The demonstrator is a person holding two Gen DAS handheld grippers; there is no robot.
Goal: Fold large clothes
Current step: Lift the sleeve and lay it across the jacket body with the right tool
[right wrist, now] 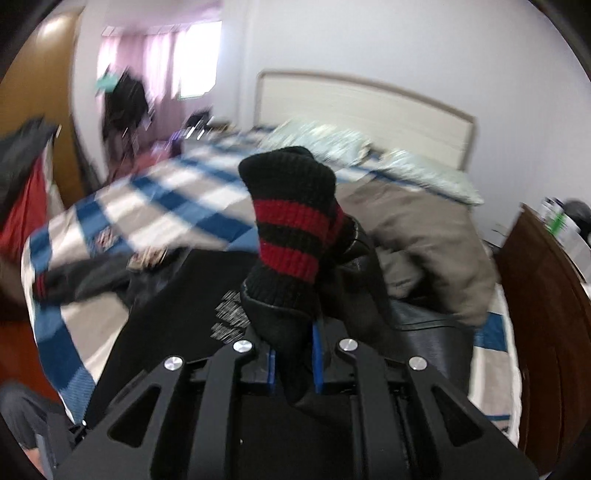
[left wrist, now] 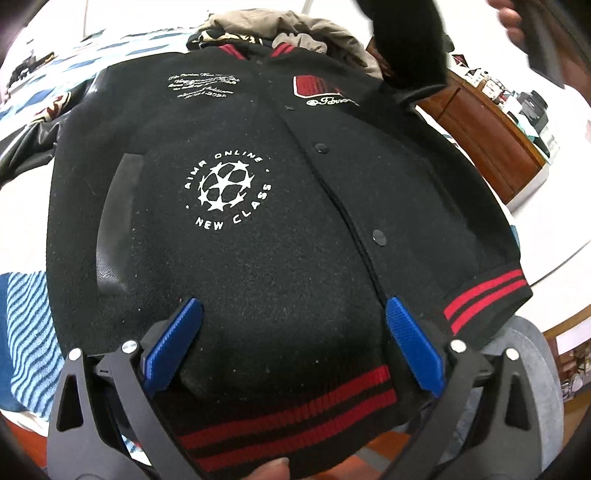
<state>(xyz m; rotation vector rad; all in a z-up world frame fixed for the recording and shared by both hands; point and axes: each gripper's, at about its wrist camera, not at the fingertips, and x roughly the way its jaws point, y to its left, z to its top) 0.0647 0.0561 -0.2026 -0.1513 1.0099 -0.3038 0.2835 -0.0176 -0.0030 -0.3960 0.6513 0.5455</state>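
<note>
On the bed [right wrist: 110, 206] we see the black jacket [left wrist: 258, 221] front-up, collar far, hem nearest the left gripper [left wrist: 293, 332], whose jaws stand apart over it. Our right gripper [right wrist: 293, 360] is clamped on the sleeve cuff [right wrist: 291, 229], raised above the jacket body.

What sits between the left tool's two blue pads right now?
In the left wrist view, the jacket's black front just above the red-striped hem fills the gap between the open left tool's pads; neither pad presses it.

a tan garment [left wrist: 295, 33] heaps beyond the jacket [left wrist: 258, 221]; wooden cabinet [left wrist: 487, 136] crowds its right.
</note>
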